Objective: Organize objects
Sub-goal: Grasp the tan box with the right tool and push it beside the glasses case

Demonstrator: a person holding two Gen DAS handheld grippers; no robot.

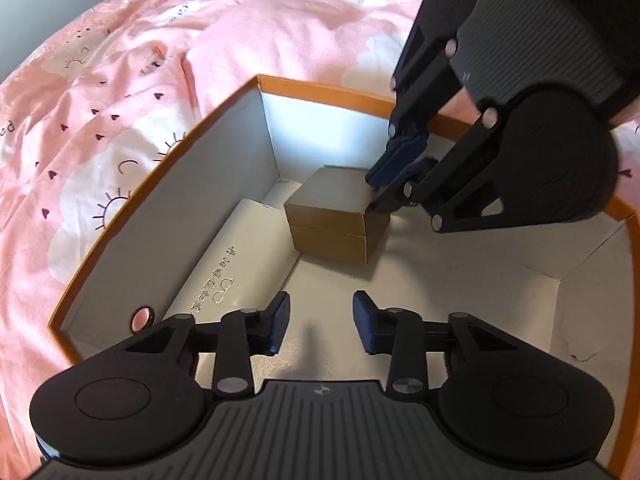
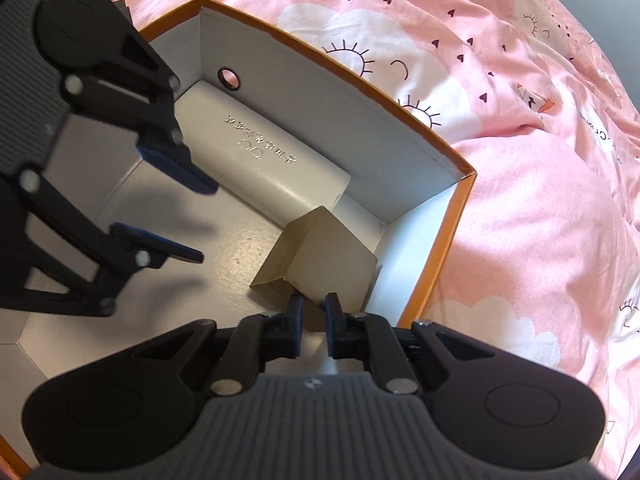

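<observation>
A small brown cardboard box (image 1: 336, 220), likely light, stiff and crushable, is best pinched across opposite flat sides. It sits near a far corner of the orange-rimmed storage box (image 1: 160, 168), touching a white case (image 1: 240, 256) along the side wall. The right gripper (image 2: 311, 320), fingers narrowly apart, touches its top edge (whether it is actually clamped is unclear). The left gripper (image 1: 320, 322) hangs apart, holding nothing.

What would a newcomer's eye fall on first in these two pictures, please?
Probably the orange-rimmed box lying open on the pink patterned bedspread. Inside, a small brown box sits near a corner beside a long white case that lies along one wall. The right gripper reaches the brown box's corner, while the left gripper hovers open.
</observation>
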